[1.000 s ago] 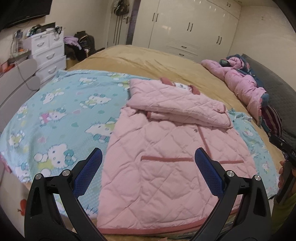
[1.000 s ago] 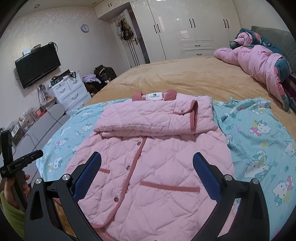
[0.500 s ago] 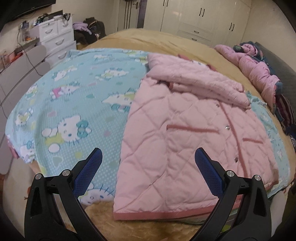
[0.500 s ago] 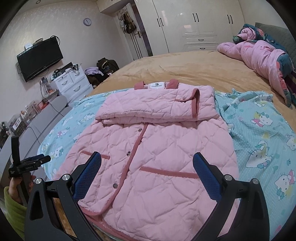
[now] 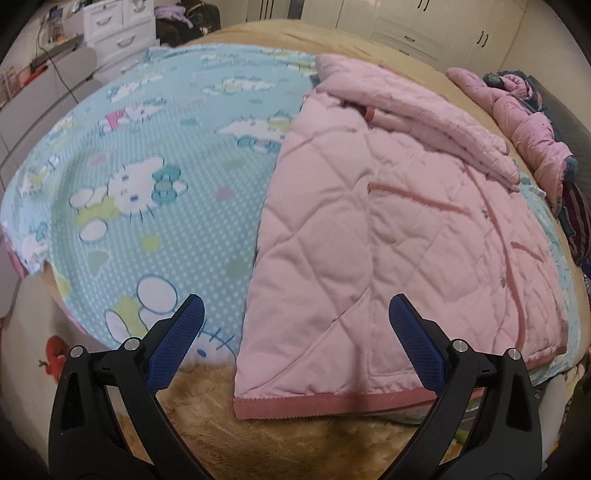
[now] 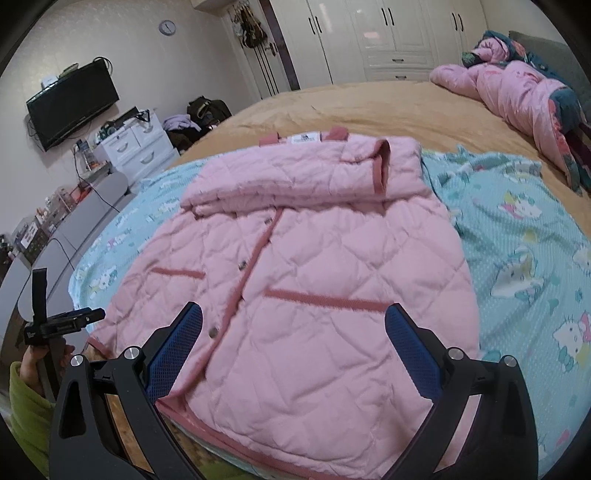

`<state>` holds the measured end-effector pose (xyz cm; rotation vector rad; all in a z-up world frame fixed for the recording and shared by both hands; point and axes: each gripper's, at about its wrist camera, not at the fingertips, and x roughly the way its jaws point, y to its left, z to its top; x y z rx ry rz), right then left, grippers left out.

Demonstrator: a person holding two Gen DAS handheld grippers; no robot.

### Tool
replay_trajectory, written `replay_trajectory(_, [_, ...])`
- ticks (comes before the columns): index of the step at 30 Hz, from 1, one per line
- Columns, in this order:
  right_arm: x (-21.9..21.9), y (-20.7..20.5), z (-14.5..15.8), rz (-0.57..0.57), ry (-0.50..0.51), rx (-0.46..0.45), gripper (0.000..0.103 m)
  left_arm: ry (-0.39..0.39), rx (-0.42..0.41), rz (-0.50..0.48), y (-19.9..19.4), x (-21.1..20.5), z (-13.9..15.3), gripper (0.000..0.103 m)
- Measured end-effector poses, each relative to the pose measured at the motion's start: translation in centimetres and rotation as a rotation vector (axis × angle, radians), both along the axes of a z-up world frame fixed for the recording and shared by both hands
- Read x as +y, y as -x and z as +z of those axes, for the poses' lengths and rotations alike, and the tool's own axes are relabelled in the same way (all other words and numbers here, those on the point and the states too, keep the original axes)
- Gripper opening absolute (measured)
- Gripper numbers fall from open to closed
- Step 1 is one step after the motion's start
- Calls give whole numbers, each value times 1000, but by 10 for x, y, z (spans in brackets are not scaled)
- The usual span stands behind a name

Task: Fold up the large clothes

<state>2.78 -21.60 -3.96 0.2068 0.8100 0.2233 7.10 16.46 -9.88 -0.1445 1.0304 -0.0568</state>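
Observation:
A pink quilted jacket (image 5: 388, 236) lies flat on the bed, front up, sleeves folded across its chest near the collar; it also shows in the right wrist view (image 6: 306, 280). My left gripper (image 5: 295, 321) is open and empty, hovering just above the jacket's lower left hem corner (image 5: 247, 402). My right gripper (image 6: 293, 332) is open and empty, above the hem on the jacket's right half. The left gripper's body (image 6: 55, 325) shows at the far left of the right wrist view.
A turquoise Hello Kitty sheet (image 5: 147, 177) lies under the jacket on a tan bedspread (image 6: 369, 107). A pink duvet heap (image 6: 517, 88) sits by the headboard. White drawers (image 6: 136, 147), a wall TV (image 6: 72, 103) and wardrobes (image 6: 388, 33) line the room.
Both grippers have moved down and closer to the jacket's hem. The left one has come to the hem's left corner. Both jaws stay open.

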Motion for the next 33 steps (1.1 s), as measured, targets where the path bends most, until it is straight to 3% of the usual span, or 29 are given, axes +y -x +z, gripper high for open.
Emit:
replay_trajectory(13, [-25,16,-31,-37,-14,68,99,72,88,-3,0,1,-38,94])
replay_trajectory(20, [-46,25,-41,-66,-23,86,99,93,69,5,2,-9,-43,90])
replay_trajectory(23, [-55,30,-45,-79,-31,91,99,69,57,0,3,-16,-42,80])
replay_trajectory(25, [-62,34,-49,-88,-36,98,99,69,41,-12,5,-20,-37,63])
replay_trajectory(28, [-67,37,-54,-95,-39,109,99,41,10,-31,8,-28,-28,26])
replay_trajectory(33, [-72,43,-60,-89,-44,125,99,1,-59,-63,12,-40,-10,13])
